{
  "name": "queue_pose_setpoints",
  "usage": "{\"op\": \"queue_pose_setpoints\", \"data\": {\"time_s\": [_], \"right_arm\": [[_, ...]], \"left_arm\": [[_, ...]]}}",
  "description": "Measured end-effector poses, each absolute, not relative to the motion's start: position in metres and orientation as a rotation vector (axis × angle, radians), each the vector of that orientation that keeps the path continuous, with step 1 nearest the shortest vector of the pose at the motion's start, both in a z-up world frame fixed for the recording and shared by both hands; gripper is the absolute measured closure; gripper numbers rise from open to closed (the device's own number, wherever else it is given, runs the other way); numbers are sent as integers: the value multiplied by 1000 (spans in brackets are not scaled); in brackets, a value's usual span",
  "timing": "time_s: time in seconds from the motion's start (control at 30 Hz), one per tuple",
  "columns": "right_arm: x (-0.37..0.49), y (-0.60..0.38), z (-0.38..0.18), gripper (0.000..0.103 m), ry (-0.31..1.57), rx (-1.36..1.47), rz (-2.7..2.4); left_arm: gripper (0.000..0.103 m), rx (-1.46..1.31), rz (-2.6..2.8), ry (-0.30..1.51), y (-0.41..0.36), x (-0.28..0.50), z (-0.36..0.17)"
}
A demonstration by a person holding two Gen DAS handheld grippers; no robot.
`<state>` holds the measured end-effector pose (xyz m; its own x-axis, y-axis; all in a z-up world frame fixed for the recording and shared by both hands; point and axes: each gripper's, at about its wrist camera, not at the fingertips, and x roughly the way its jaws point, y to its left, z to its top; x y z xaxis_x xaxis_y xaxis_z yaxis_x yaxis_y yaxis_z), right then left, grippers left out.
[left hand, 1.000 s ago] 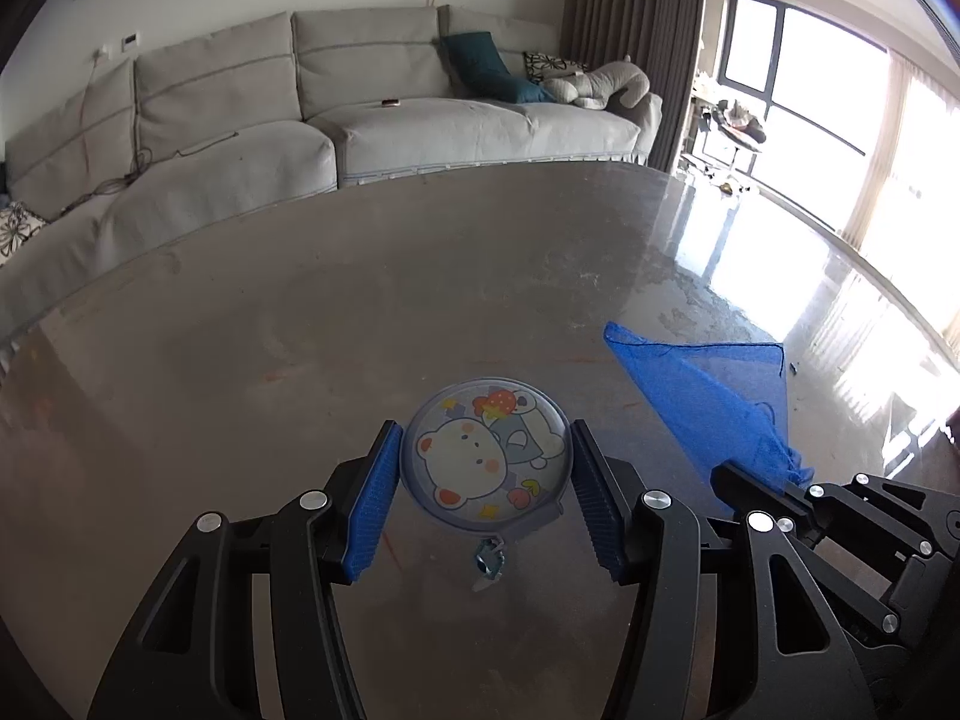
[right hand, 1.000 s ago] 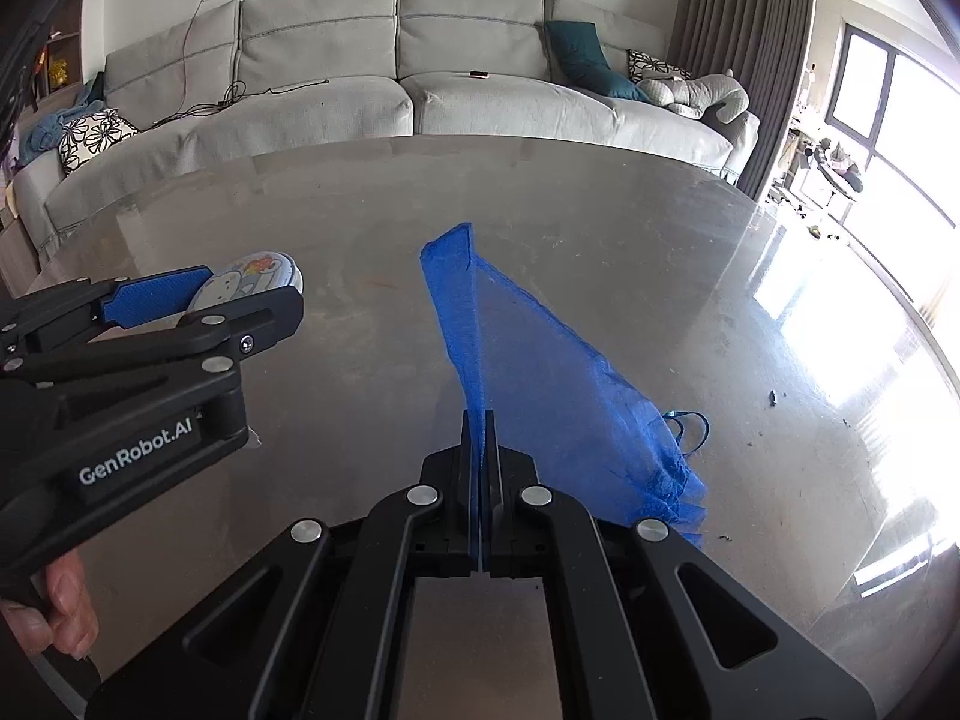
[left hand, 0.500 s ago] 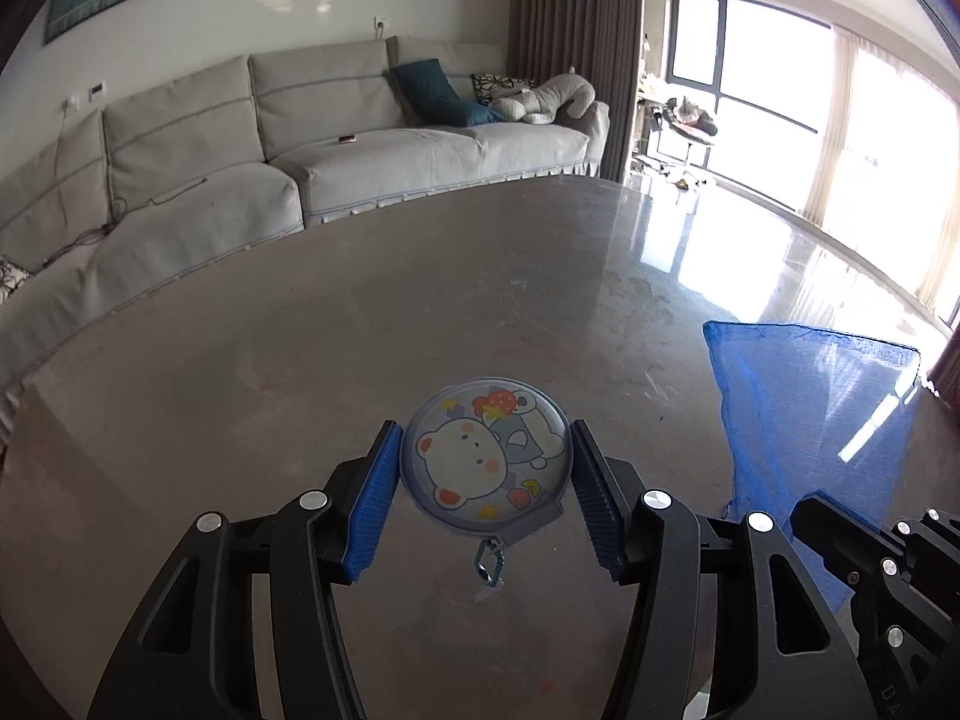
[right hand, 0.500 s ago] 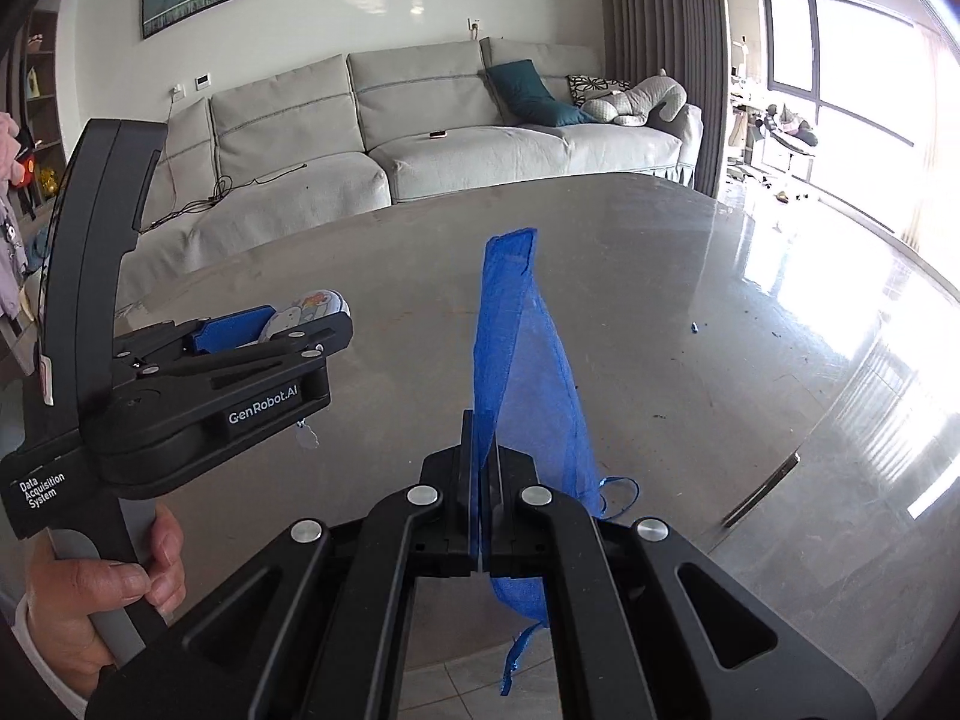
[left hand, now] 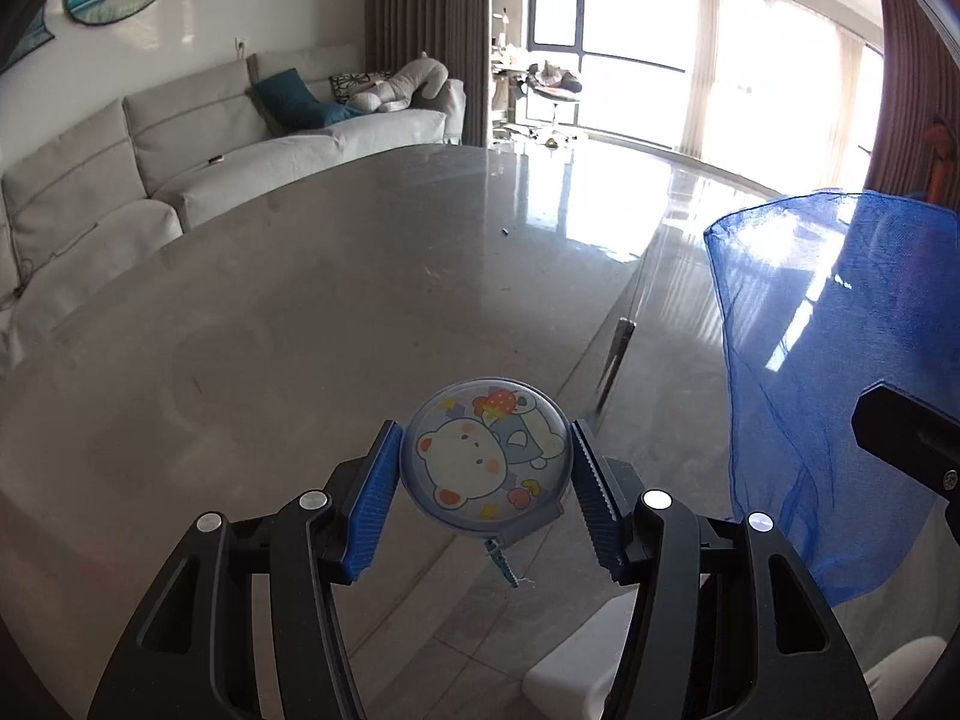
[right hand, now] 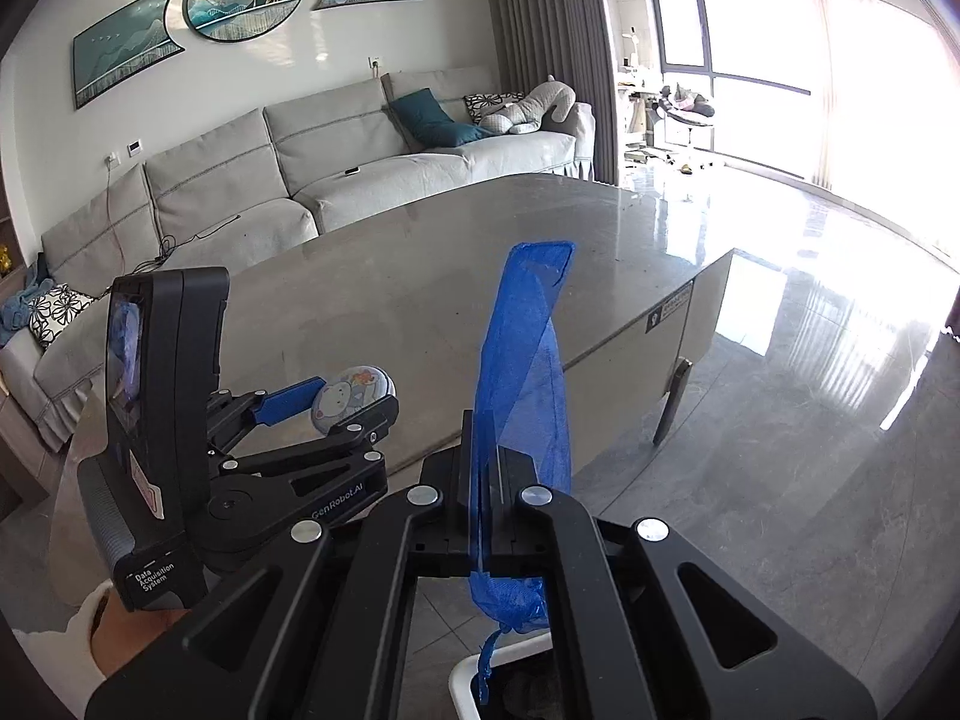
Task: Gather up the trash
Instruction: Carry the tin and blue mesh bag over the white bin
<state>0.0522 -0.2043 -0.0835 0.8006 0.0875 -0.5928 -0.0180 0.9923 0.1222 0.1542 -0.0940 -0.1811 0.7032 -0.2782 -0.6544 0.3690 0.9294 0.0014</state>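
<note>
Taking the white bin at the bottom of the right wrist view as the mark: up and to its left, the left tongs are closed on a round cartoon-bear badge, the blue pads pressing its rim from both sides. A small clip dangles from its lower edge. The badge hangs over the near edge of the grey tabletop, lifted off it. It looks light, stiff and smooth-faced, so a grip across the rim, as now, seems the safest; a glossy dome could slip if pinched on its face.

Directly above the bin, the right tongs are shut tight on a blue mesh bag. The fabric stands up in a fold above the fingers, and its gathered tail and drawstring droop into the bin's mouth. The mesh is soft, nearly weightless and floppy; any pinch of cloth will hold it, though it will not keep its shape.

Both pieces appear ready for dropping into the bin.
</note>
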Motion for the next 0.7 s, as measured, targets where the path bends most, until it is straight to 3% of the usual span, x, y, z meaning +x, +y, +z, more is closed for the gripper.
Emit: {"op": "queue_pose_setpoints", "data": {"time_s": [0.3,0.7], "right_arm": [[-9,-231,-108,102,674,181,-63],[-53,-257,-133,102,694,253,-157]], "left_arm": [[47,222,-569,740,-138,87,-210],[47,286,-721,835,-176,70,-247]]}}
